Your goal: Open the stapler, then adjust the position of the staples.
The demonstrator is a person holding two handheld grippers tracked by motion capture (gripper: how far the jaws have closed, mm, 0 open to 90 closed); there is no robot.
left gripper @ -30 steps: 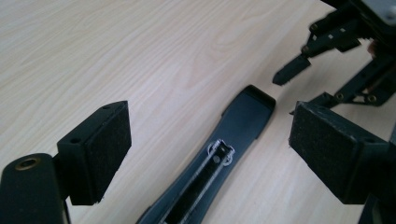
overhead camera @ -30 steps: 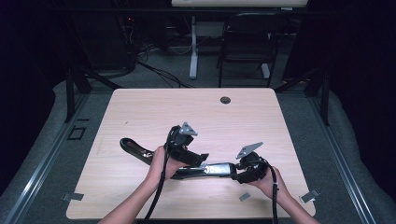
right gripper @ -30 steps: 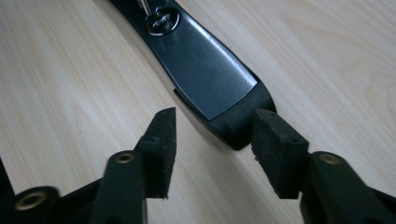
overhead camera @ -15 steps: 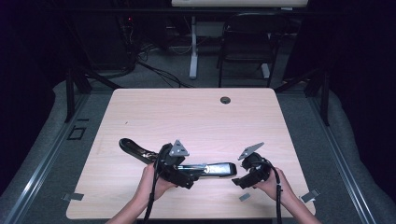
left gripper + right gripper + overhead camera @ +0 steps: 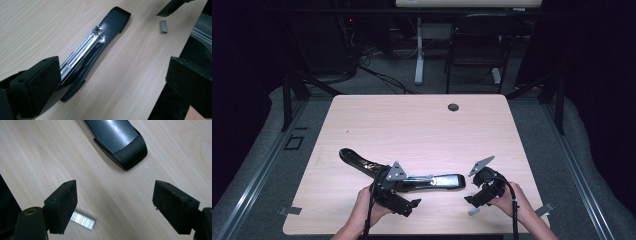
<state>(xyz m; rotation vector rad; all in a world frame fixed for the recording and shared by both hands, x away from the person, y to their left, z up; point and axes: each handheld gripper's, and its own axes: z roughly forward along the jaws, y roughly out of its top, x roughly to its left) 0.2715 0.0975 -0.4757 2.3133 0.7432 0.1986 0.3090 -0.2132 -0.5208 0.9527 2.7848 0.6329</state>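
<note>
A black stapler (image 5: 437,181) lies swung open flat on the wooden table (image 5: 412,125), its metal staple channel (image 5: 82,48) facing up. My left gripper (image 5: 411,205) hovers near the front edge, just in front of the stapler's middle. Its jaws stand open and have just been opening, with nothing between them (image 5: 117,85). My right gripper (image 5: 472,202) is to the right of the stapler's end (image 5: 120,137). Its jaws have also just been opening and hold nothing. A small strip of staples (image 5: 83,220) lies on the table by its left pad.
Both hands are close to the table's front edge. A round cable hole (image 5: 453,107) sits at the far edge. Behind the table stand a chair (image 5: 474,45) and a desk leg (image 5: 418,55) on a dark floor.
My left gripper has drawn back from over the stapler toward the front edge and opened wider. The right gripper has stayed in place and spread its jaws.
</note>
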